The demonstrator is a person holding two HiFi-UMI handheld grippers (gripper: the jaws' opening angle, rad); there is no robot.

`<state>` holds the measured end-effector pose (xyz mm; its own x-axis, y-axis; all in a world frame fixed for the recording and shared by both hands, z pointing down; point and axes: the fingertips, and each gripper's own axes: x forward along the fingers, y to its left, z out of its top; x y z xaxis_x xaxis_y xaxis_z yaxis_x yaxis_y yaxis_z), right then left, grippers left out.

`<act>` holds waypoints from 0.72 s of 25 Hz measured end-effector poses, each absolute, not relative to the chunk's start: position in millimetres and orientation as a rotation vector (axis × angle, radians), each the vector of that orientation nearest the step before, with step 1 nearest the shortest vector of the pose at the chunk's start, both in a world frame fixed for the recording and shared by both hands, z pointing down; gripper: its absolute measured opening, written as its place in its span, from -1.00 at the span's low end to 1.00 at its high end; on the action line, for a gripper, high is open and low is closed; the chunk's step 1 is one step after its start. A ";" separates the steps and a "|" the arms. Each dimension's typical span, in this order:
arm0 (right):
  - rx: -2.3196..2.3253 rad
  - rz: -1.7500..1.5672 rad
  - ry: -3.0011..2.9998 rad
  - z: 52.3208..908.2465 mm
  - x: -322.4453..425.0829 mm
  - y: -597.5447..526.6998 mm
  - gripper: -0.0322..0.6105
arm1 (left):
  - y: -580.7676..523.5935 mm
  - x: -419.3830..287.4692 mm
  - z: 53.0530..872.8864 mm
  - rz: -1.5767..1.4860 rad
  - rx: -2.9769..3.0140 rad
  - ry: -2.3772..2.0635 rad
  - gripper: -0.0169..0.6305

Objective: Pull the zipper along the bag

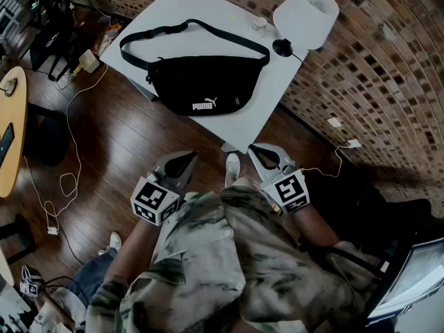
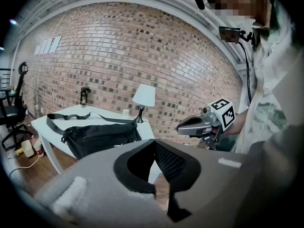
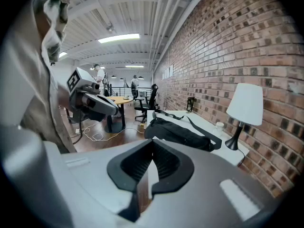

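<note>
So, approach step, zip not yet touched. We hold both grippers near body, well apart from worktop.
- left gripper: jaws pressed together, empty
- right gripper: jaws together too, empty
- black bag: flat mid-worktop, strap looped on far side
- zipper pull: too small to make out

Next, we judge: reach forward, open jaws, one gripper steadies bag, other finds pull.

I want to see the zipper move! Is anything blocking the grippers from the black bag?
Nothing visible does. Only floor and table edge lie between the left gripper, the right gripper and the black bag.
</note>
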<state>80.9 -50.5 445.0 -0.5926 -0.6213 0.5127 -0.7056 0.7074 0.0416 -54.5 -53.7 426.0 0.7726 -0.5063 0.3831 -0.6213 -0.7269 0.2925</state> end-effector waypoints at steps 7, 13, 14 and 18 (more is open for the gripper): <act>0.818 0.144 -2.415 488.6 138.4 -156.7 -0.88 | -150.1 19.7 466.3 0.467 2.495 -0.965 -0.94; 0.731 0.186 -2.407 528.2 139.1 -205.6 -0.88 | -192.4 53.5 506.2 0.628 2.418 -0.970 -0.85; 0.725 0.190 -2.410 532.1 135.2 -213.5 -0.88 | -199.3 58.0 512.1 0.646 2.413 -0.961 -0.79; 0.716 0.194 -2.395 553.8 122.8 -242.6 -0.88 | -230.2 69.9 542.1 0.742 2.400 -0.962 -0.74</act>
